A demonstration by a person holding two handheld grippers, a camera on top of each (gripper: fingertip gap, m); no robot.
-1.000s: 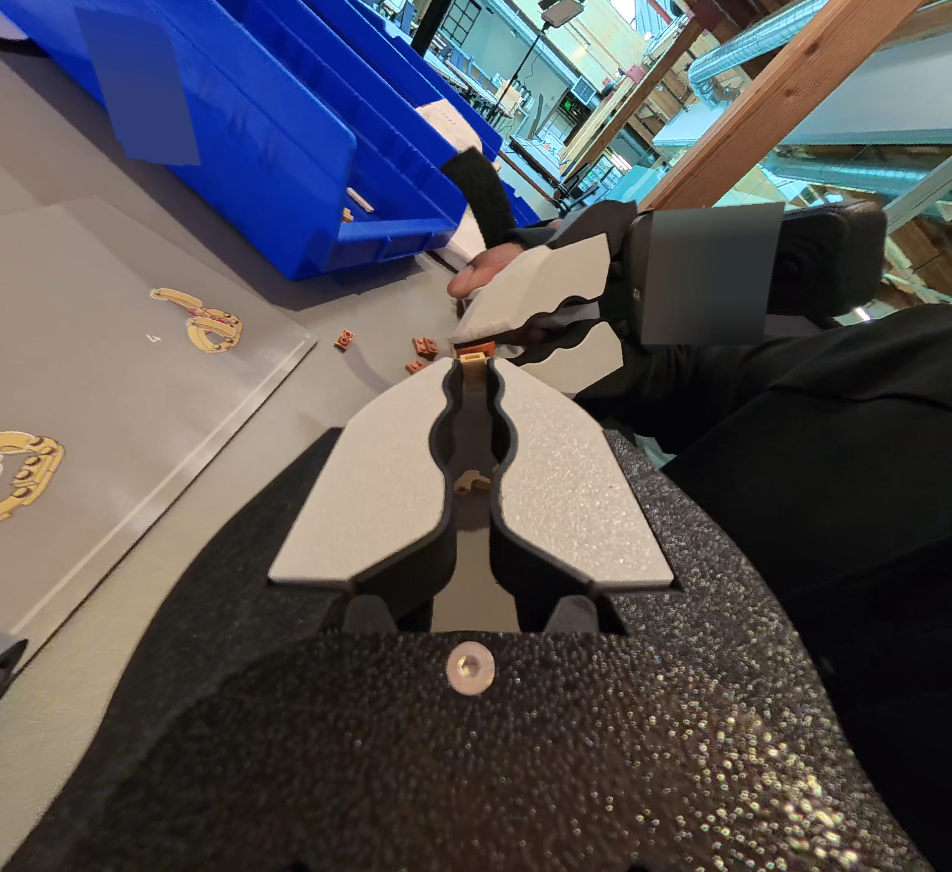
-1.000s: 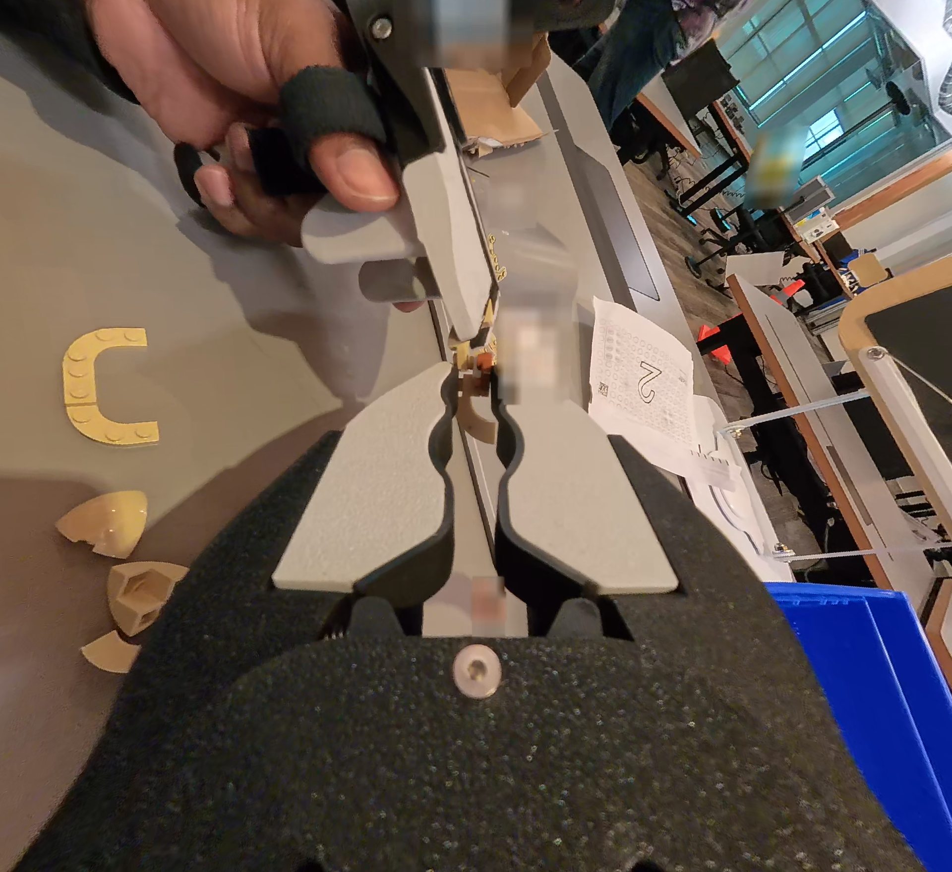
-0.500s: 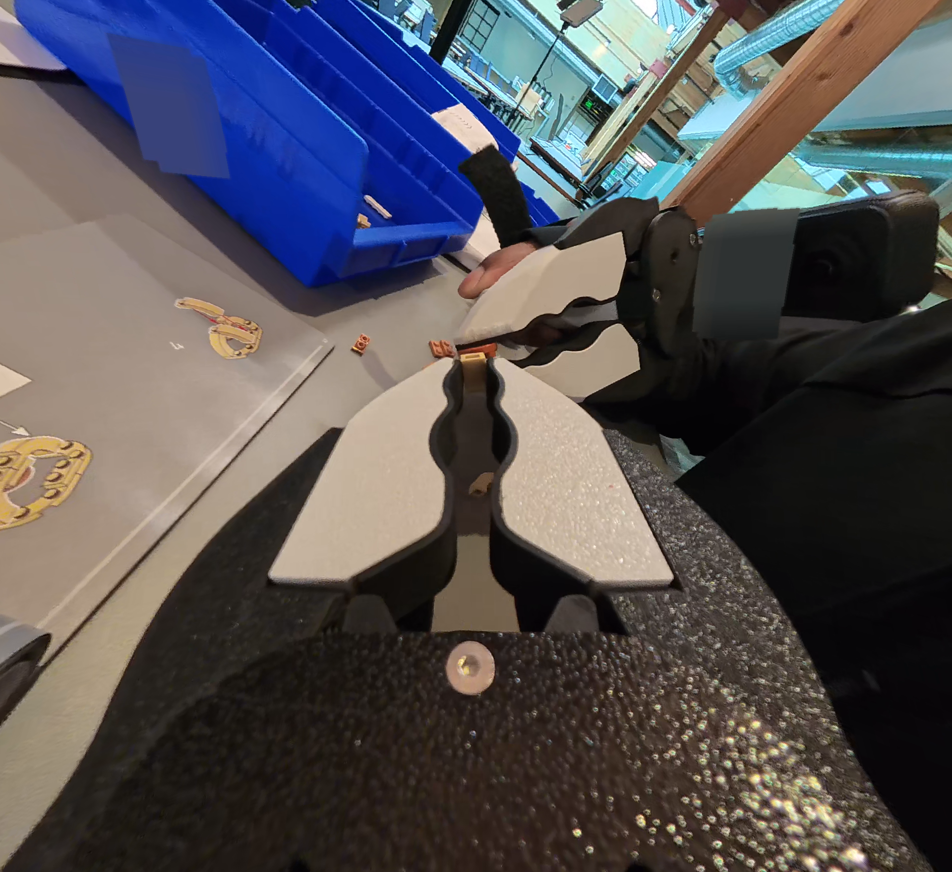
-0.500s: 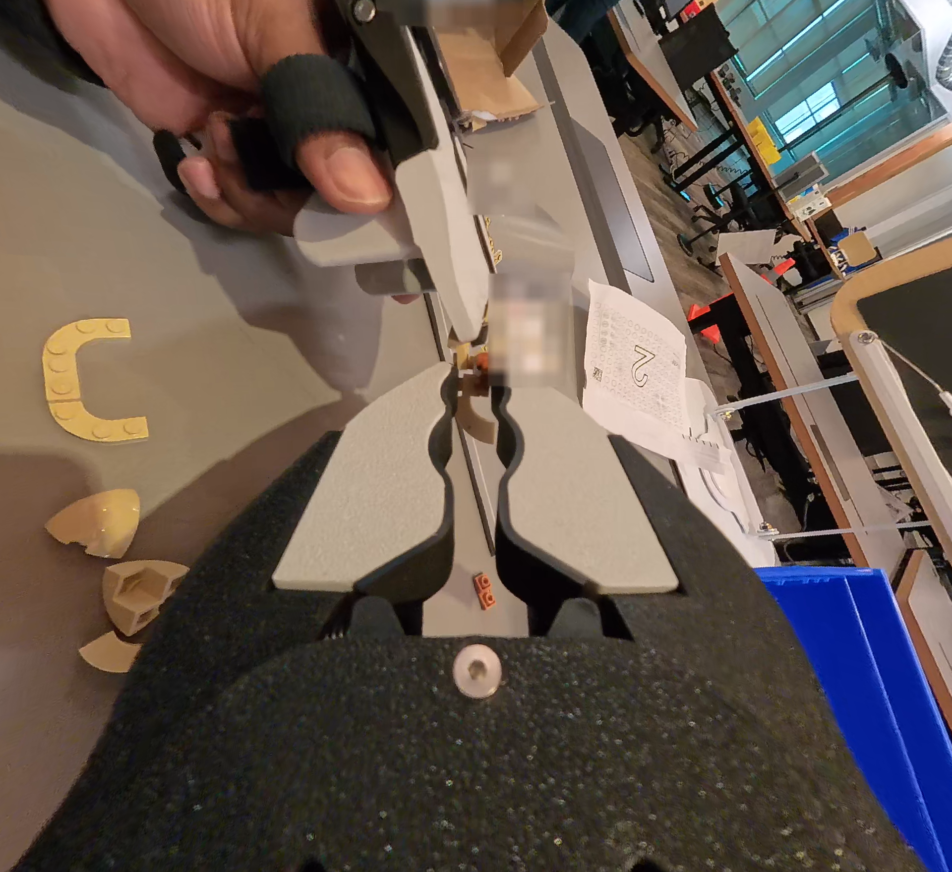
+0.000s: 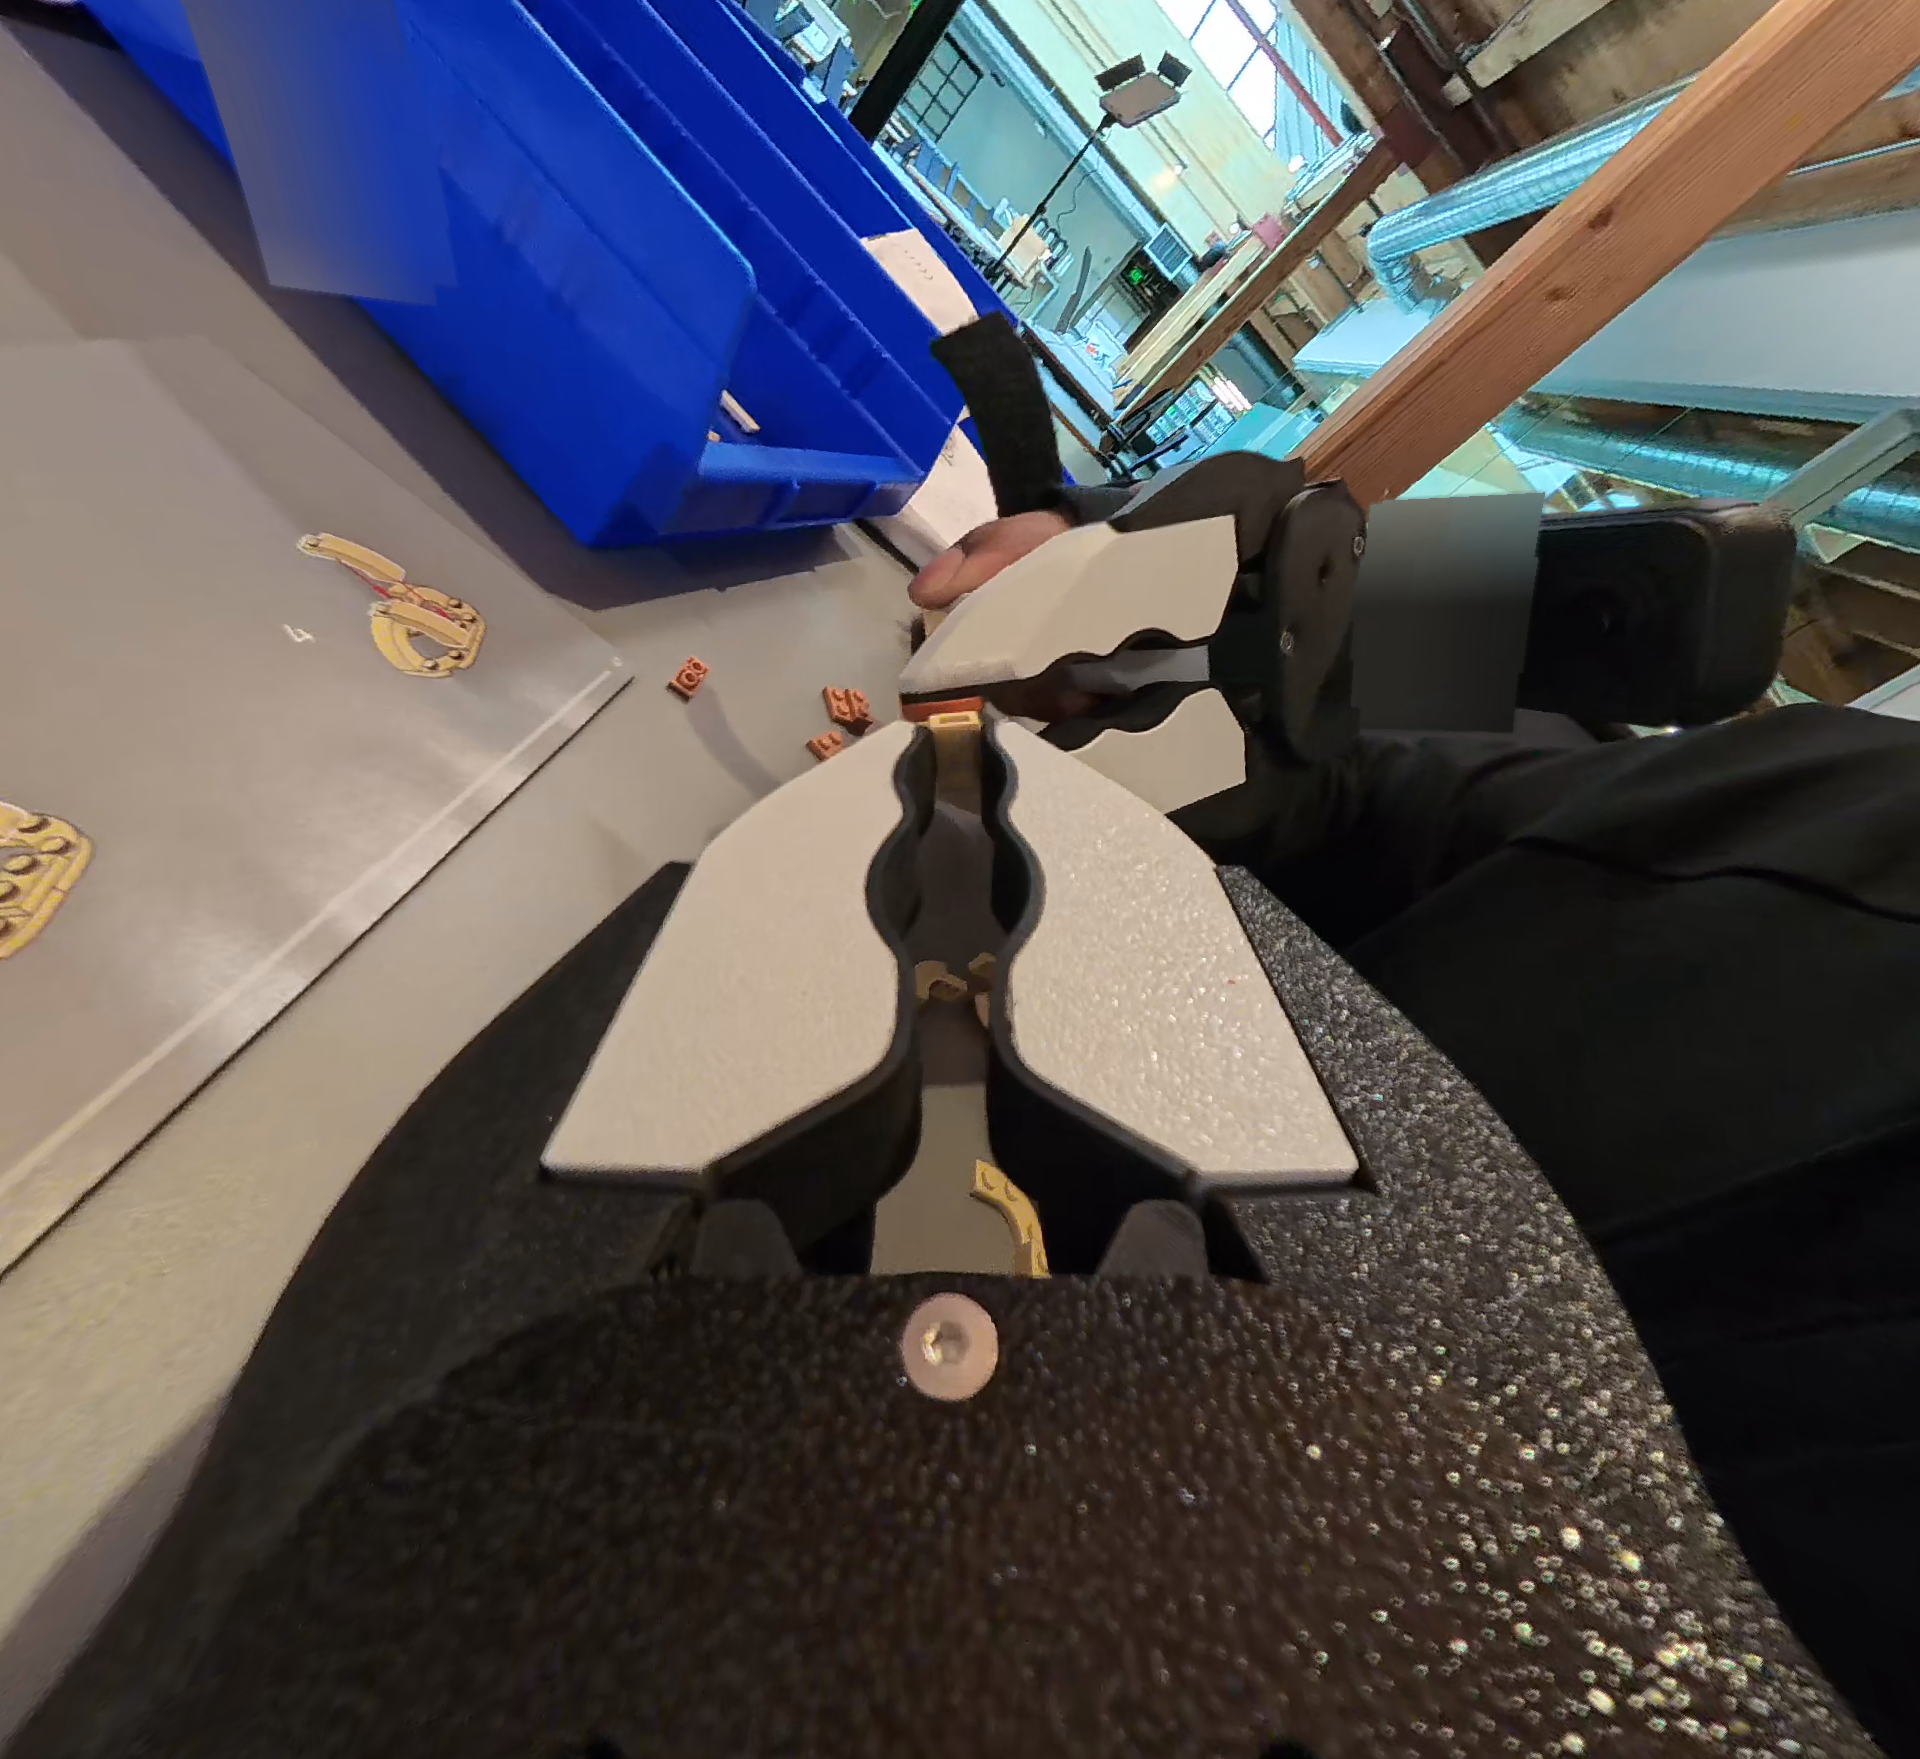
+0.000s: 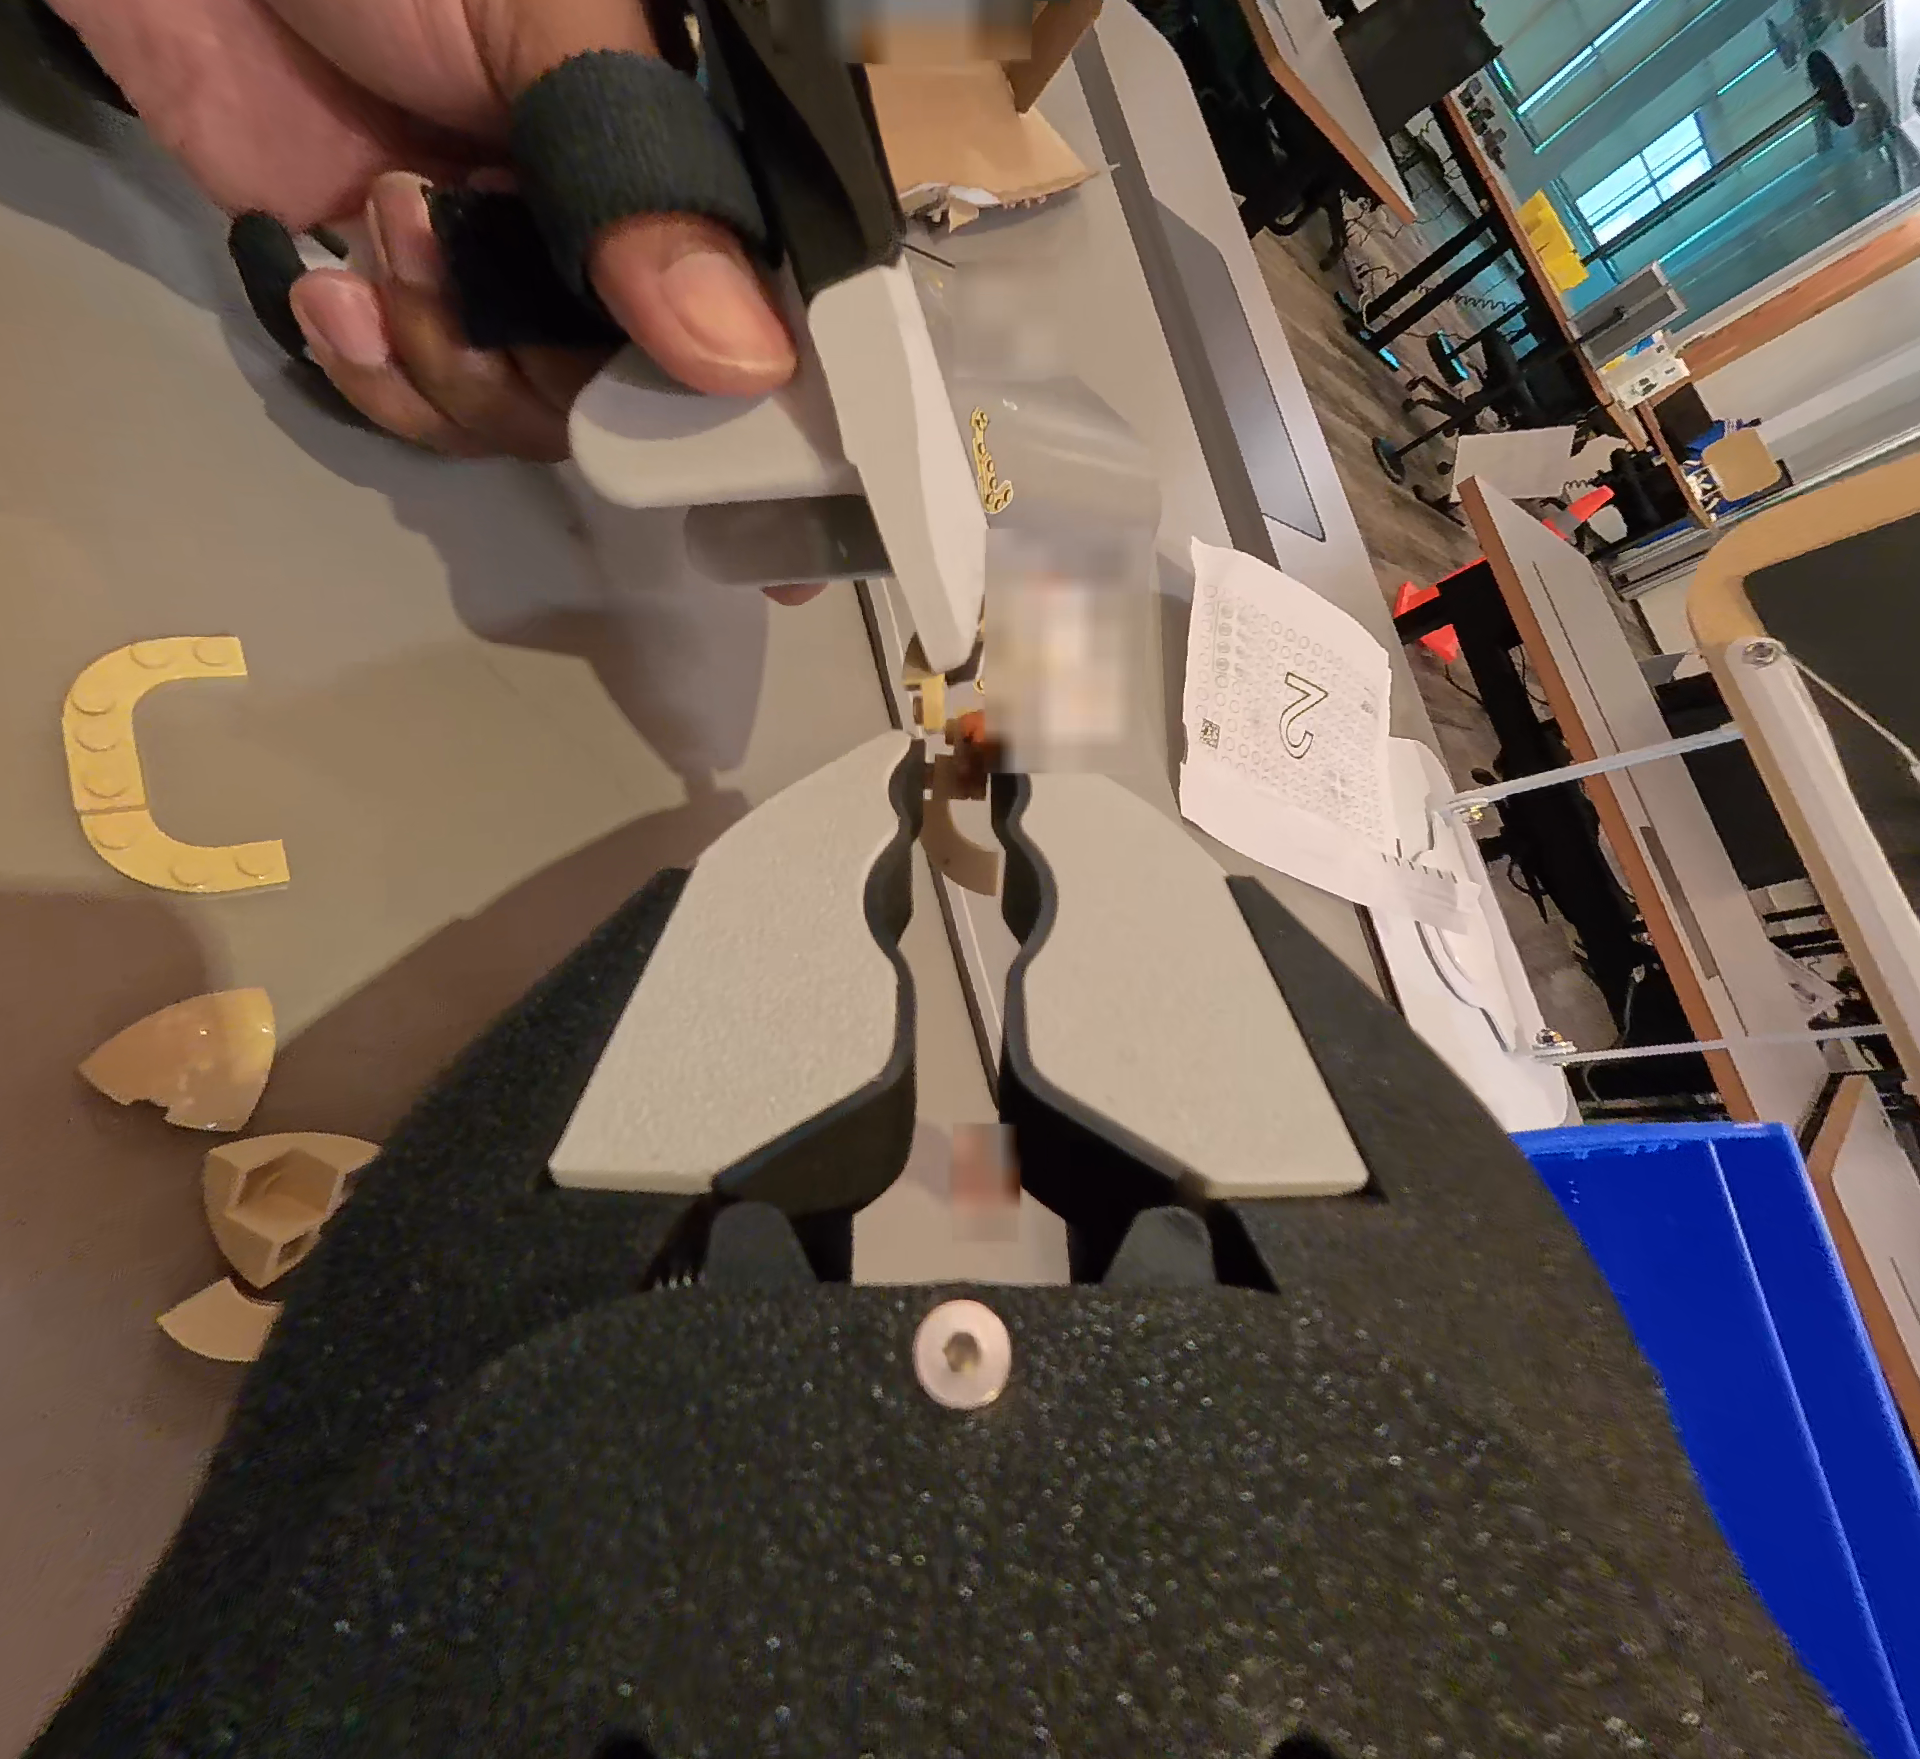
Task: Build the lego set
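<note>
My left gripper [image 5: 954, 735] pinches a tan curved piece [image 5: 952, 759] at its tips. My right gripper [image 6: 956, 779] pinches a small orange brick [image 6: 971, 753] against that piece. On the grey table [image 5: 260, 421], loose orange bricks [image 5: 844, 707] lie just left; blue bins [image 5: 582, 296] stand farther left.

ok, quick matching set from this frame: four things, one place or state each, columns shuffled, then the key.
1. tan plate
2. C-shaped tan plate
3. blue bin
4. small orange pieces

A. lying loose on the table by the instruction sheet
B. pinched in the left hand-held gripper
C. standing at the back of the table
D. lying flat near the dome-shaped tan pieces

Pairs: 1-B, 2-D, 3-C, 4-A
</note>
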